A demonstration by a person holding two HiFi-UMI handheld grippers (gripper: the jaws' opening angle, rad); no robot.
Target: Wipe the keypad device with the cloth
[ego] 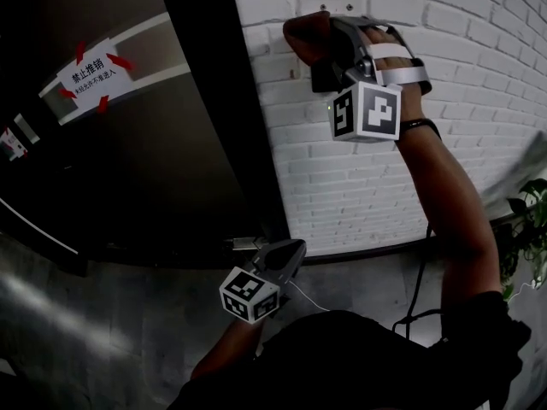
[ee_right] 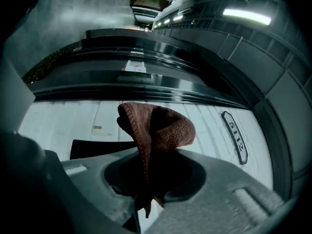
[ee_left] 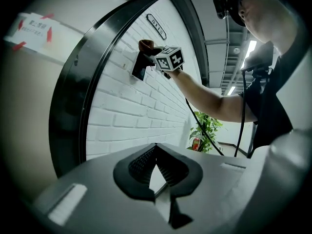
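A black keypad device (ego: pixel 322 79) is fixed on the white brick wall (ego: pixel 342 186). My right gripper (ego: pixel 318 48) is raised to it and shut on a brown cloth (ego: pixel 302 31), which lies against the device's top. In the right gripper view the cloth (ee_right: pixel 163 128) bulges out of the jaws, and the device (ee_right: pixel 95 149) shows as a dark bar just left of it. The left gripper view shows the device (ee_left: pixel 138 68) and the cloth (ee_left: pixel 147 46) from below. My left gripper (ego: pixel 293 248) hangs low by the wall's foot, shut and holding nothing (ee_left: pixel 156 152).
A dark door (ego: pixel 128 169) with a white notice with red arrows (ego: pixel 92 73) stands left of the wall, with a black frame (ego: pixel 226 118) between them. A room number plate (ee_right: pixel 235 136) is on the wall. A potted plant (ego: pixel 532 220) and a cable (ego: pixel 419 289) are at the right.
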